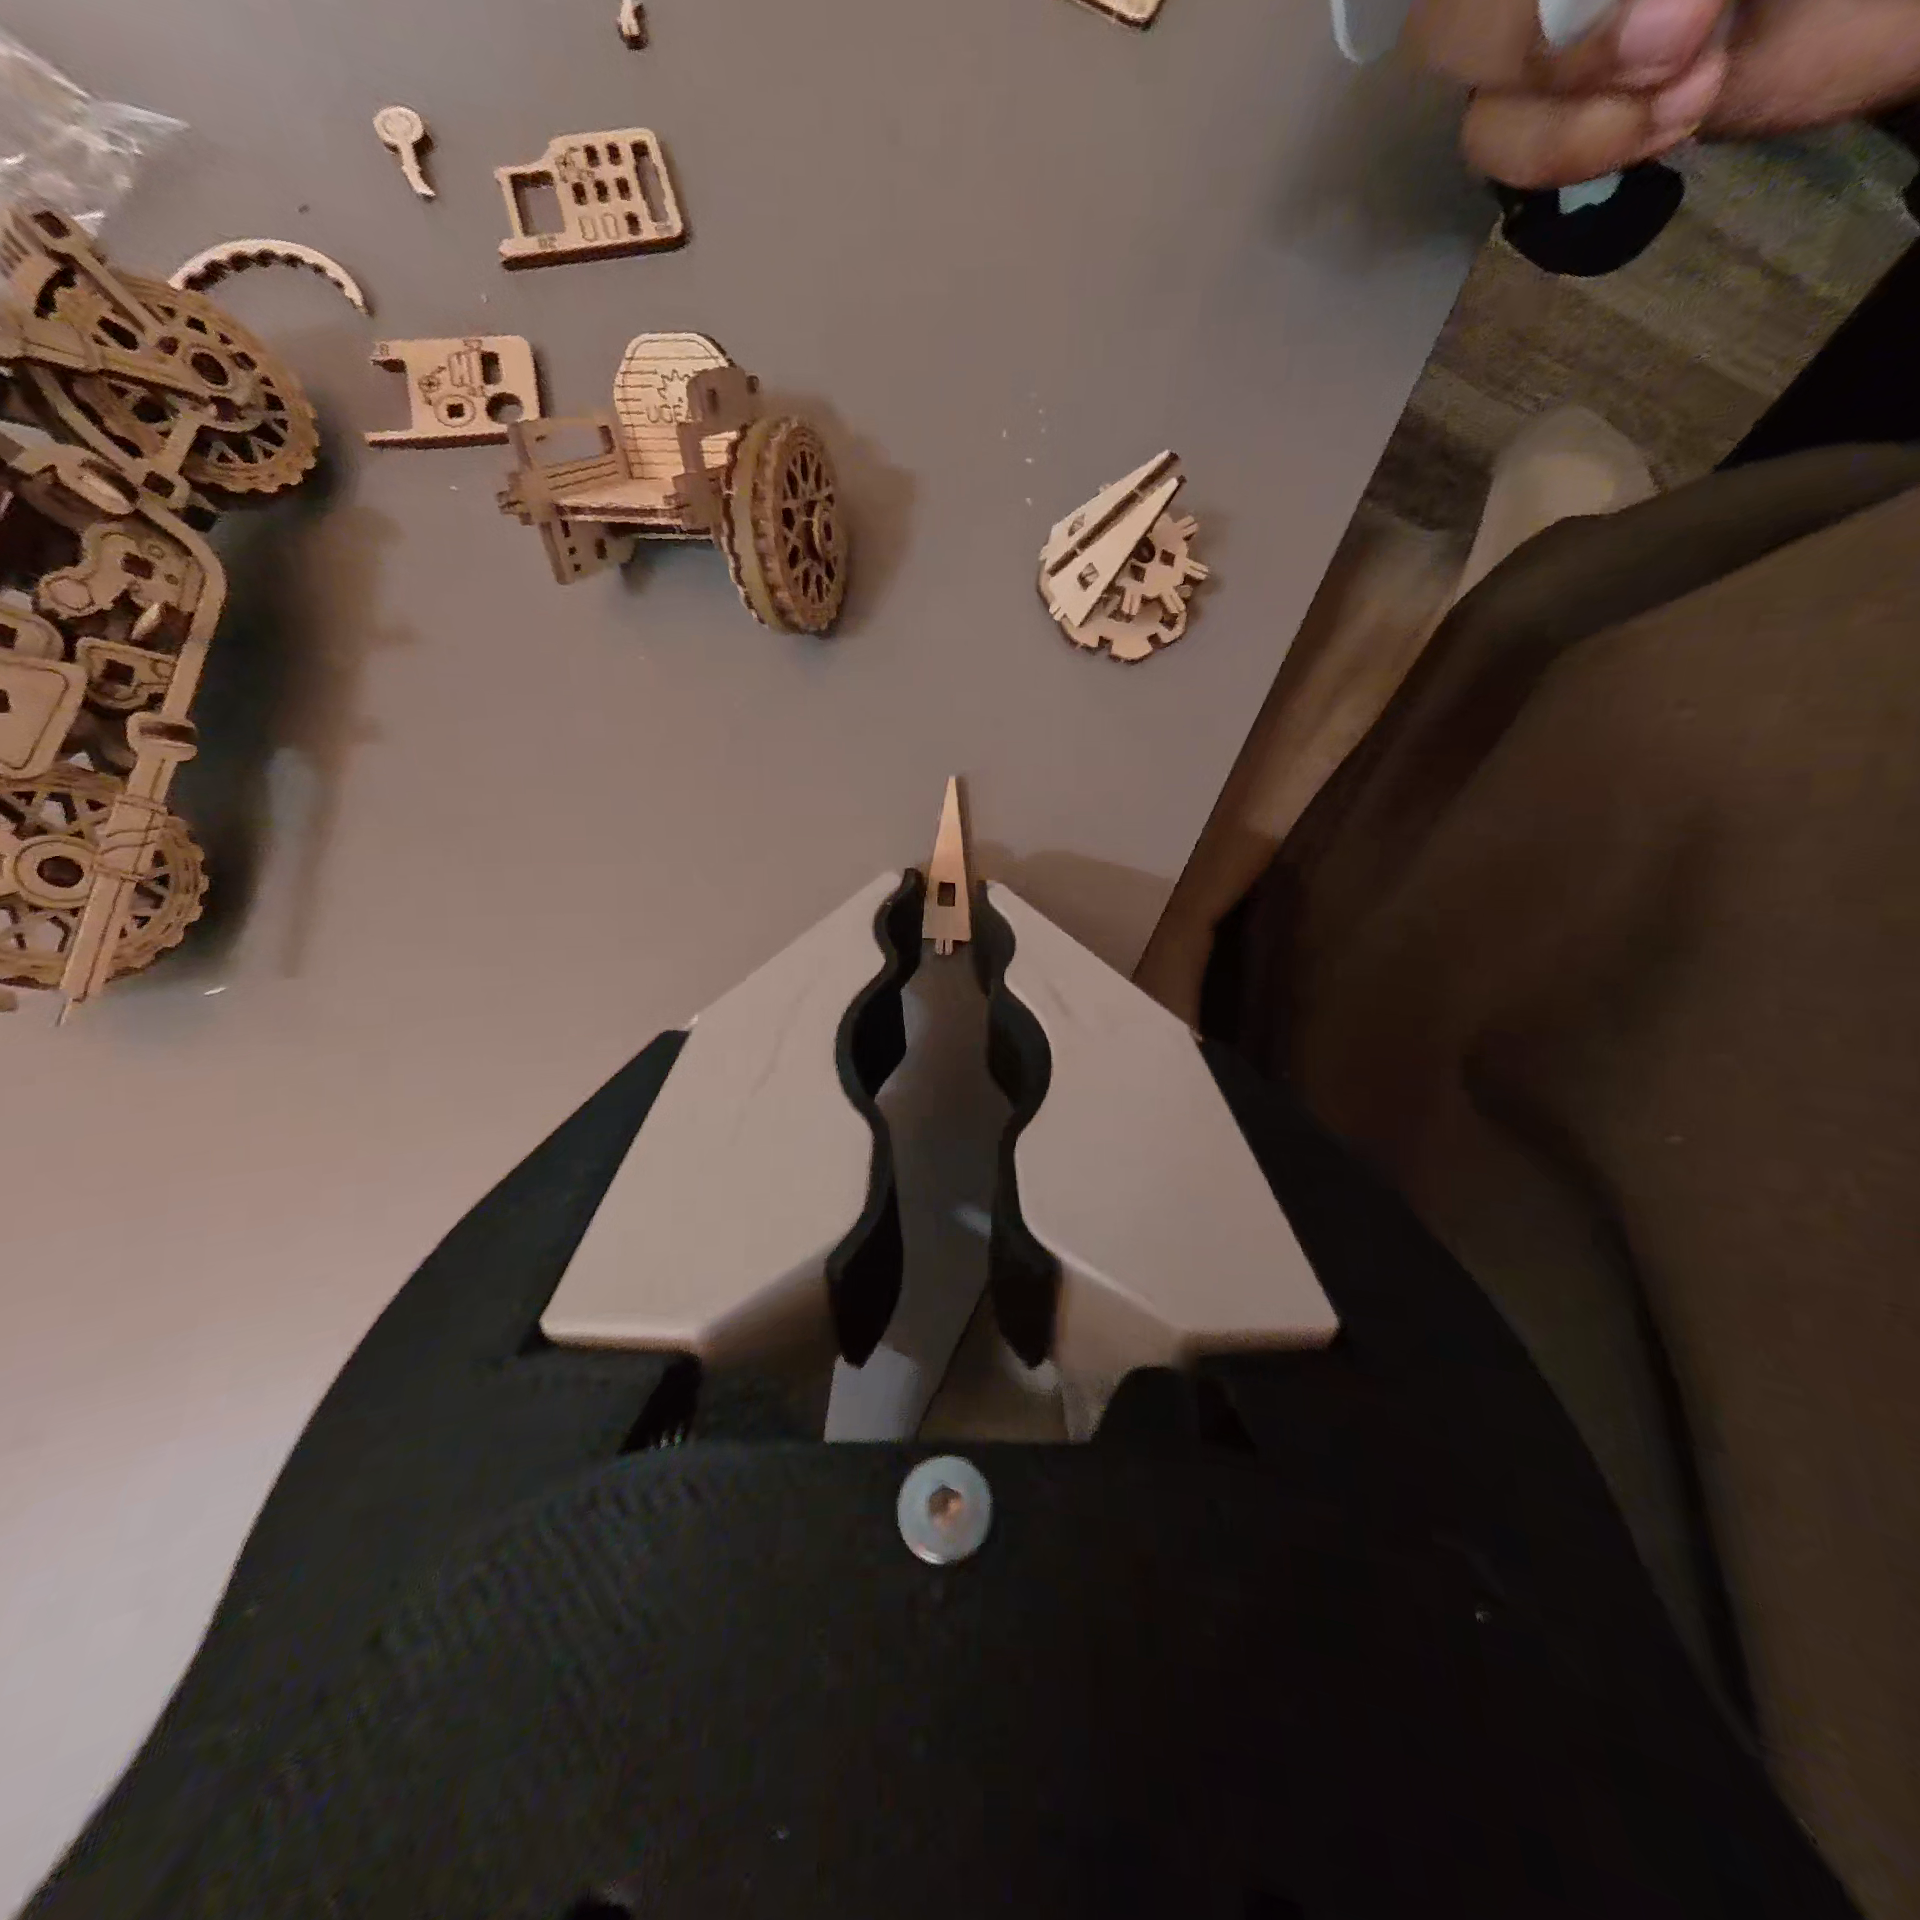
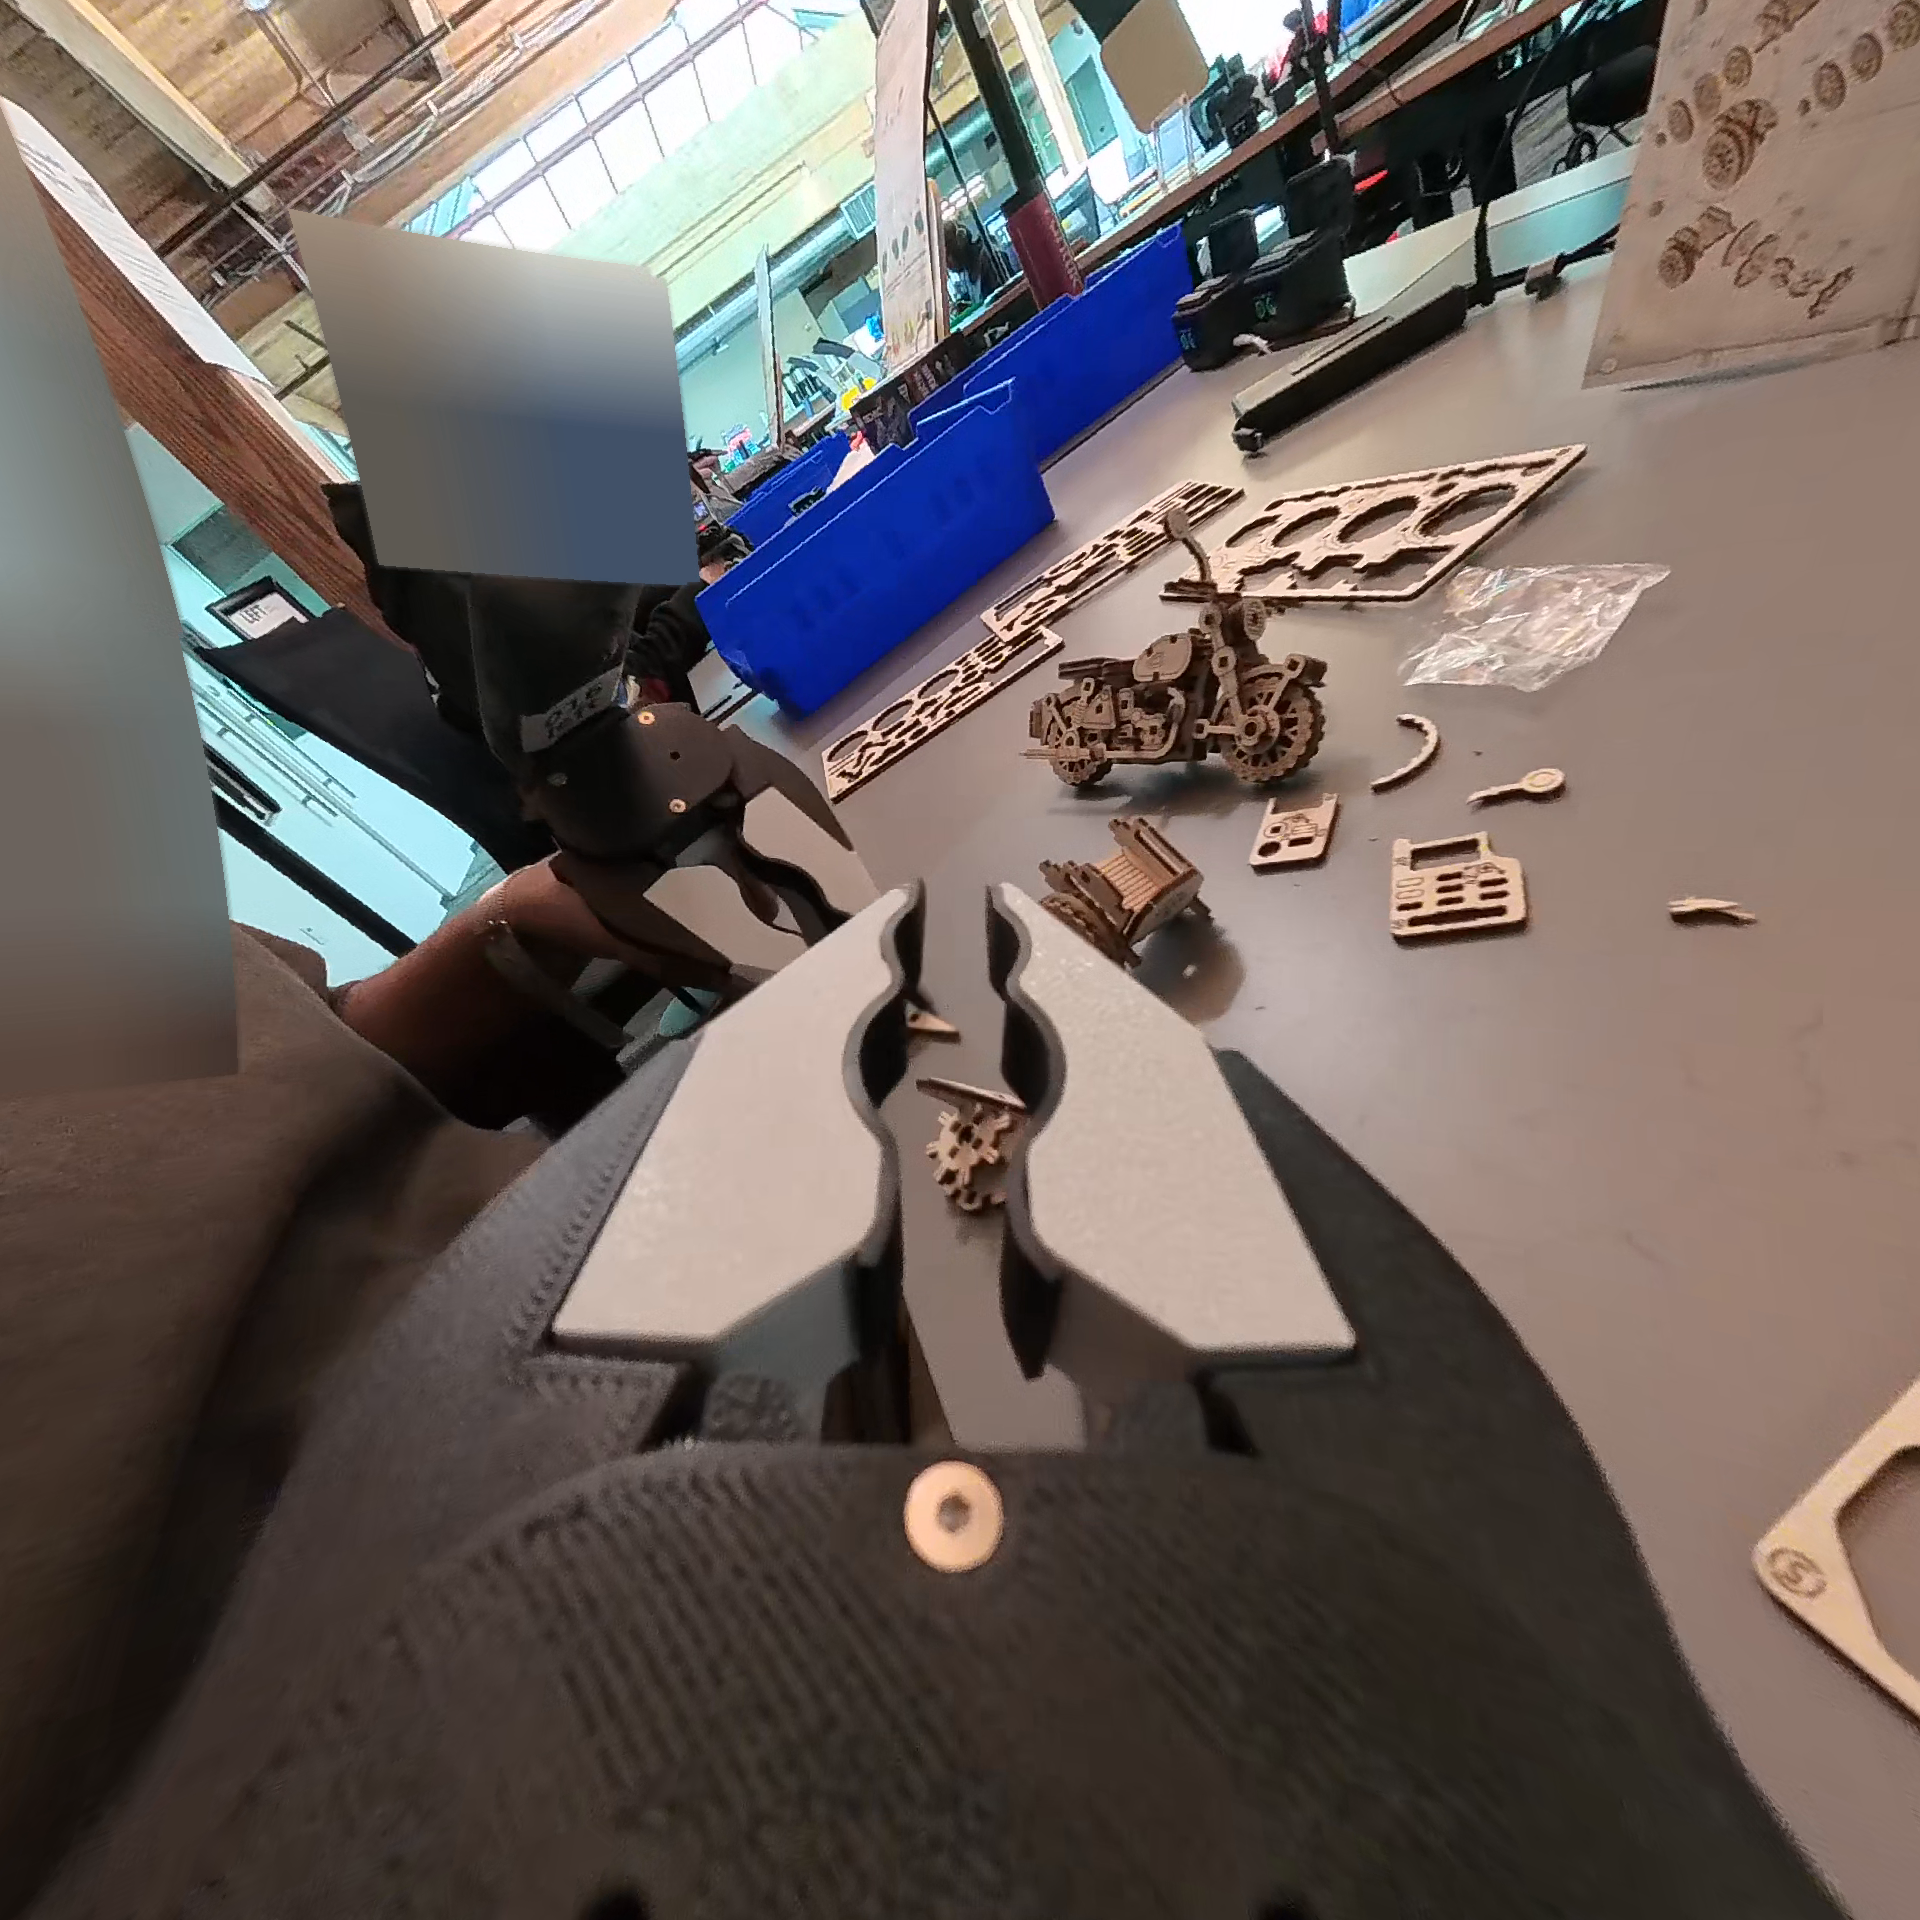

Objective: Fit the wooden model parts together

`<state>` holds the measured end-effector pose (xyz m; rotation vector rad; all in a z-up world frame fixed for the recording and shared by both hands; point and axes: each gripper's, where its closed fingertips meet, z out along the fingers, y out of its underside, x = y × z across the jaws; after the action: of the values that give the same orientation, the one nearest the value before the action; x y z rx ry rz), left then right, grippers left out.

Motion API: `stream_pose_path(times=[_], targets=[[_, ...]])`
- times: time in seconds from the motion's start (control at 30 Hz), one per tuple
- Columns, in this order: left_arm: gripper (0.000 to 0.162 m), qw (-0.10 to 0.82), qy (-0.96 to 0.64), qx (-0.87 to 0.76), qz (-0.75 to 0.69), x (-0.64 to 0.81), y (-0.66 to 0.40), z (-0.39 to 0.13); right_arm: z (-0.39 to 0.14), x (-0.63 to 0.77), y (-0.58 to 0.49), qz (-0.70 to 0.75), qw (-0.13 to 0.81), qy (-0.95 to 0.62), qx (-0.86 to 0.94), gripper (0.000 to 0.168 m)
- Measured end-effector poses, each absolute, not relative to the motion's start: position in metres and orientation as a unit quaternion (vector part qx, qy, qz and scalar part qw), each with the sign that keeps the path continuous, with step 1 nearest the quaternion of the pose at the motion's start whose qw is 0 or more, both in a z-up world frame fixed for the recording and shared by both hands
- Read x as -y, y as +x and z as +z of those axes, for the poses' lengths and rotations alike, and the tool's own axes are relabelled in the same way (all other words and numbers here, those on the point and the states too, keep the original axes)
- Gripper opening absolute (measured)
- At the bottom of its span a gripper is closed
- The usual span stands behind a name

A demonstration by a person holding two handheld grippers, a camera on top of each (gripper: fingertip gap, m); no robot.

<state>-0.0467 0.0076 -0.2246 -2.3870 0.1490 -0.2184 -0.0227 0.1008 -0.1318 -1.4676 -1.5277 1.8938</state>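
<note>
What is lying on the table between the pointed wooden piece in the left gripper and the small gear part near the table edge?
Nothing visible. The left gripper pinches the pointed wooden piece, and only bare grey table shows between it and the small gear part. The wheeled seat part sits off to the left of that path.

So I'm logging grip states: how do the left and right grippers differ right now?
The left gripper is shut on a thin pointed wooden piece; the right gripper holds nothing, its tips slightly apart. The left looks down on the grey table; the right looks low across it, above the gear piece. Both share grey fingers with wavy black pads.
</note>
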Motion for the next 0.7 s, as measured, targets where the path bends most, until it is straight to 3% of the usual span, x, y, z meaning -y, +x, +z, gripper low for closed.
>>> stream_pose_path(times=[0.03, 0.43, 0.7], targets=[[0.005, 0.36, -0.927, -0.061, -0.085, -0.007, -0.046, -0.225, -0.132, -0.101, -0.023, 0.659, 0.149, -0.51, 0.532, 0.01], [0.005, 0.532, -0.833, -0.095, -0.12, -0.034, -0.005, -0.162, -0.141, -0.056, -0.007, 0.612, 0.111, -0.495, 0.606, 0.023], [0.005, 0.578, -0.794, -0.168, -0.088, -0.033, 0.023, -0.145, -0.144, -0.027, 0.008, 0.615, 0.042, -0.5, 0.608, 0.024]])
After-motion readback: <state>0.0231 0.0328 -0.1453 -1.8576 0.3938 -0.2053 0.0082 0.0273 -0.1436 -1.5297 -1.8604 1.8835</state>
